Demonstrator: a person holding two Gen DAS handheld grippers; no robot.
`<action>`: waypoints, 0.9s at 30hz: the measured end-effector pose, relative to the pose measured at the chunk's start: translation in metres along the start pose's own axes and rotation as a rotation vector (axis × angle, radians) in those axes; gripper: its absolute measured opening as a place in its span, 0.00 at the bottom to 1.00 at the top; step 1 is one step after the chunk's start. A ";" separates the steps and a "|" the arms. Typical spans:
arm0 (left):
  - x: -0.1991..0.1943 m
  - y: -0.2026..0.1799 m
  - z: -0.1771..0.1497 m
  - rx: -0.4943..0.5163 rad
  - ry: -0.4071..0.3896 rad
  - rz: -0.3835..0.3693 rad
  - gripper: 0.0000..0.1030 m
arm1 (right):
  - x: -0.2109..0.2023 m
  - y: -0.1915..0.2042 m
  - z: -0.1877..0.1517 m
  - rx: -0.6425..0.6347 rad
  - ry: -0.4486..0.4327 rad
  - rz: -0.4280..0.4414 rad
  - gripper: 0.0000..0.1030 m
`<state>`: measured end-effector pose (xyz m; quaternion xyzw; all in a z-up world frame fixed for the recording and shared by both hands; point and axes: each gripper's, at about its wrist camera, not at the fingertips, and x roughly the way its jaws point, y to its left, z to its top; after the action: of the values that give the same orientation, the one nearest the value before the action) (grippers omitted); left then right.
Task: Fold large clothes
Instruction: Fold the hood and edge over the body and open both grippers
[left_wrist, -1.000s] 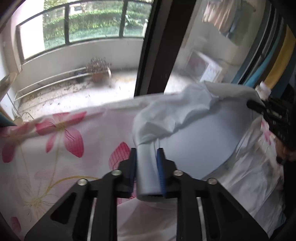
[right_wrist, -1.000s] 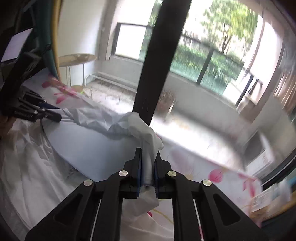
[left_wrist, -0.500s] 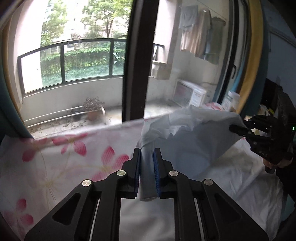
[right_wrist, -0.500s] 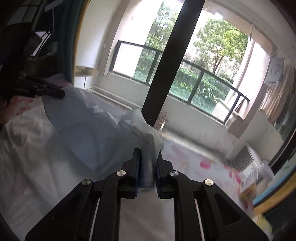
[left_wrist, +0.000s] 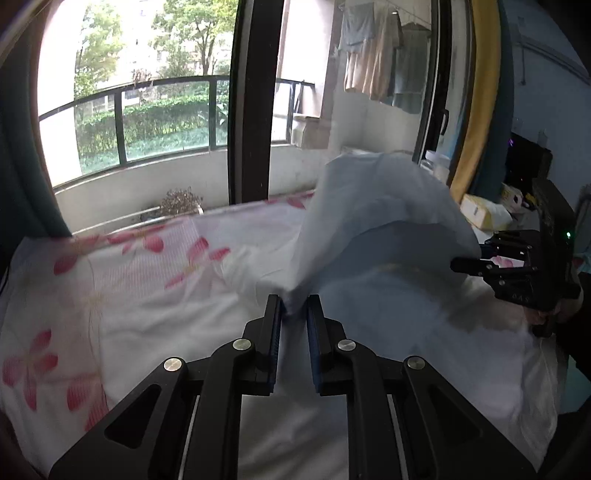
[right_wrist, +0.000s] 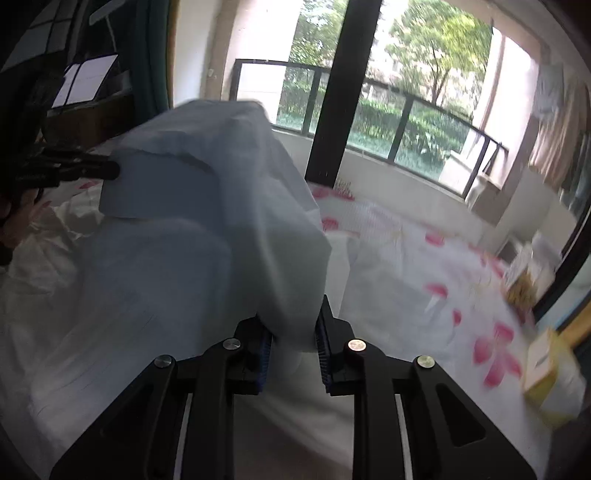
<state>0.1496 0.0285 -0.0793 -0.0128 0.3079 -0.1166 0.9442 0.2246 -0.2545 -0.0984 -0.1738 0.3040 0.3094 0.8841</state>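
The left gripper (left_wrist: 294, 314) is pinched nearly closed on a corner of the pale blue cloth (left_wrist: 373, 214). The right gripper (right_wrist: 293, 328) is opening, a fold of cloth bunched between its jaws, though grip is unclear. The cloth billows between them above a white bedsheet (left_wrist: 155, 295) with pink flowers. Beyond stands a balcony railing (left_wrist: 122, 107).

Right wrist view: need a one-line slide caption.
Right claw, jaws opening, with a fold of the pale blue cloth garment between them, above the white flower-print bedsheet; left claw at the far corner.
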 end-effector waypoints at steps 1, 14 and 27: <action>-0.003 -0.001 -0.004 -0.004 0.008 0.001 0.15 | -0.002 -0.002 -0.001 0.012 0.003 0.003 0.21; -0.036 0.017 -0.040 -0.084 0.122 0.073 0.46 | -0.022 -0.020 -0.038 0.118 0.166 -0.087 0.32; -0.013 0.013 -0.007 -0.217 0.095 0.009 0.58 | -0.013 -0.037 -0.012 0.325 0.089 -0.043 0.40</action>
<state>0.1380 0.0439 -0.0792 -0.1081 0.3633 -0.0788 0.9220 0.2356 -0.2936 -0.0947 -0.0485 0.3851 0.2289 0.8927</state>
